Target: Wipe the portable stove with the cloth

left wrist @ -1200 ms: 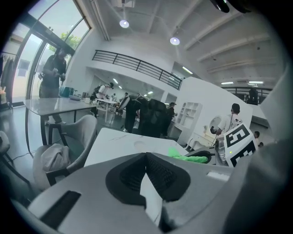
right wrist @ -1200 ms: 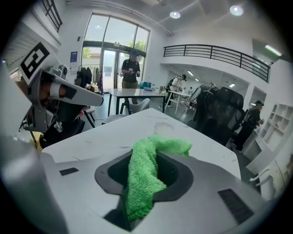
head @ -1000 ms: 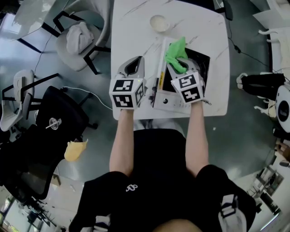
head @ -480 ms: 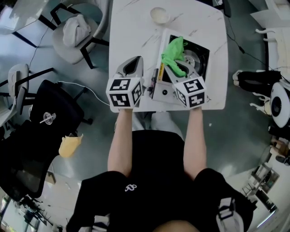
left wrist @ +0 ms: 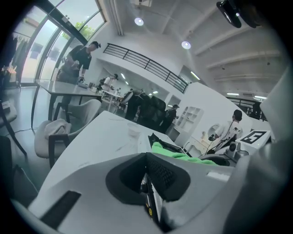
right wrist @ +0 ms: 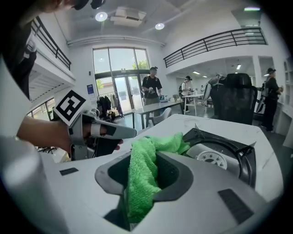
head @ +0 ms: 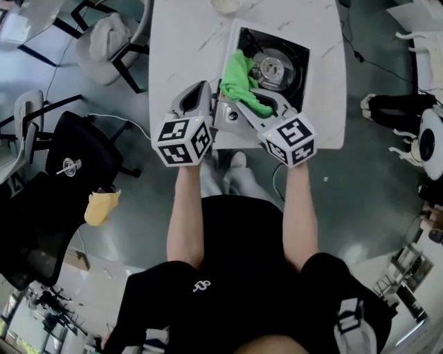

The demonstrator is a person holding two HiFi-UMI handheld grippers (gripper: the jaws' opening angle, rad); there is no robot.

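The portable stove [head: 296,63] lies on the white marble table [head: 183,48], its round burner [head: 270,68] uncovered. A green cloth [head: 241,84] lies over the stove's left front part. My right gripper [head: 260,110] is shut on the cloth [right wrist: 144,178], which hangs between the jaws, with the stove [right wrist: 219,157] just beyond. My left gripper [head: 199,95] rests on the table right beside the stove's left edge, jaws shut. In the left gripper view [left wrist: 149,183] a thin dark and yellow strip shows in the slit; whether it is gripped is unclear. The cloth [left wrist: 183,153] lies to its right.
A small pale bowl [head: 225,3] stands at the table's far side. The table's front edge [head: 208,146] is just under both grippers. A grey chair with a cloth on it [head: 111,41] and a black office chair [head: 76,180] stand to the left. People are in the background.
My right gripper has dragged the green cloth from the stove's far middle to its left front, uncovering the burner. The left gripper now sits closer to the stove's edge.
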